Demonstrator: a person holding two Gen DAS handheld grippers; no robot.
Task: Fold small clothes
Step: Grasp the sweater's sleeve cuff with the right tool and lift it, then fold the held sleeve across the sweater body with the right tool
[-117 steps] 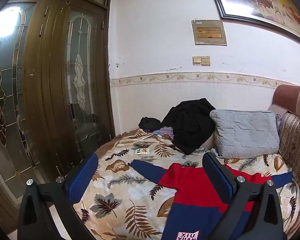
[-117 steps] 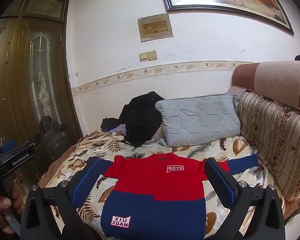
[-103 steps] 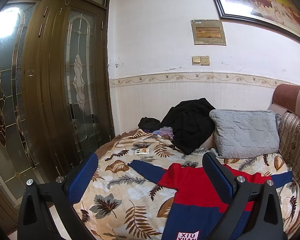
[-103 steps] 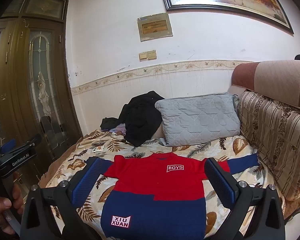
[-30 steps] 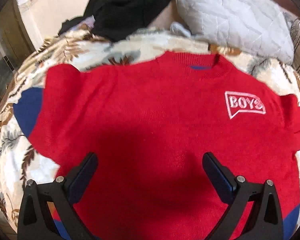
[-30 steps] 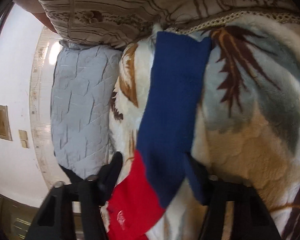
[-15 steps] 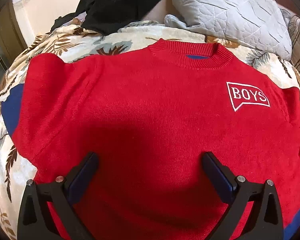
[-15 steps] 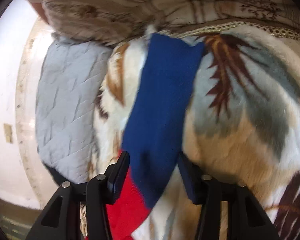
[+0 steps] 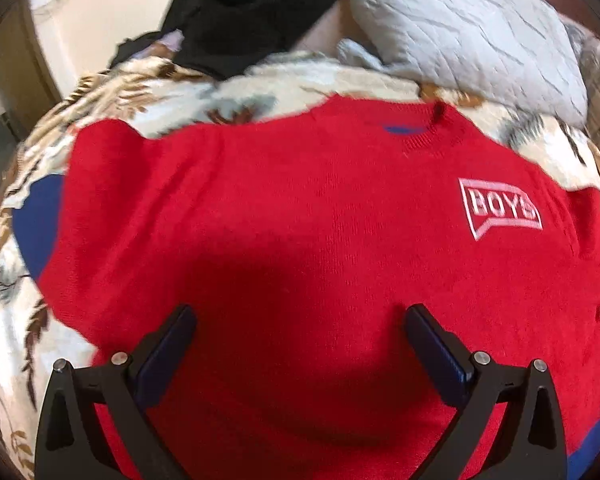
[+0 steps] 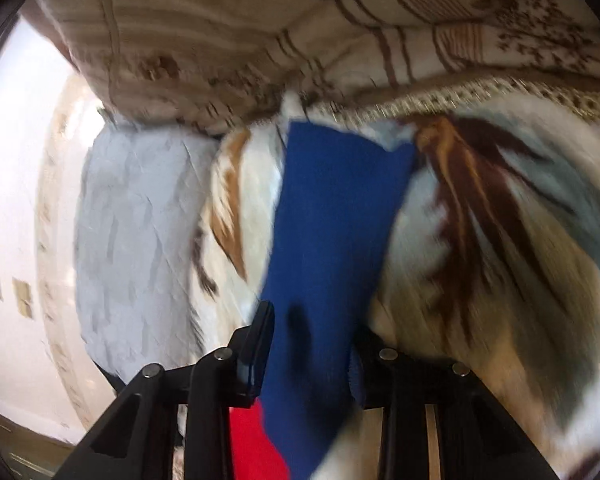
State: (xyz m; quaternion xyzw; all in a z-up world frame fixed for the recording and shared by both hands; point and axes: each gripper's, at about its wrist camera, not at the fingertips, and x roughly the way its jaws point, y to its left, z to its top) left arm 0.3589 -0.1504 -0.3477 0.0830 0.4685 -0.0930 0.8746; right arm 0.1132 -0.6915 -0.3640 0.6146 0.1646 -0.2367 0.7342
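Observation:
A small red sweater [image 9: 300, 216] with blue sleeve ends and a white BOYS patch [image 9: 498, 208] lies flat on a leaf-print blanket [image 9: 100, 92]. My left gripper [image 9: 298, 340] is open, just above the sweater's chest. In the right wrist view, the blue sleeve end [image 10: 336, 216] runs between the fingers of my right gripper [image 10: 310, 328]. The jaws have closed in around the sleeve, with its red part [image 10: 252, 440] showing below. Whether the pads press the cloth is blurred.
A grey quilted pillow [image 9: 460, 28] and a heap of black clothes [image 9: 240, 8] lie at the back of the bed. A striped brown sofa back [image 10: 300, 28] rises just beyond the sleeve. The pillow also shows in the right wrist view [image 10: 140, 240].
Both grippers came down from a far view to the sweater. My right gripper's jaws have narrowed around the blue sleeve end over the last second. The left gripper pulled back slightly.

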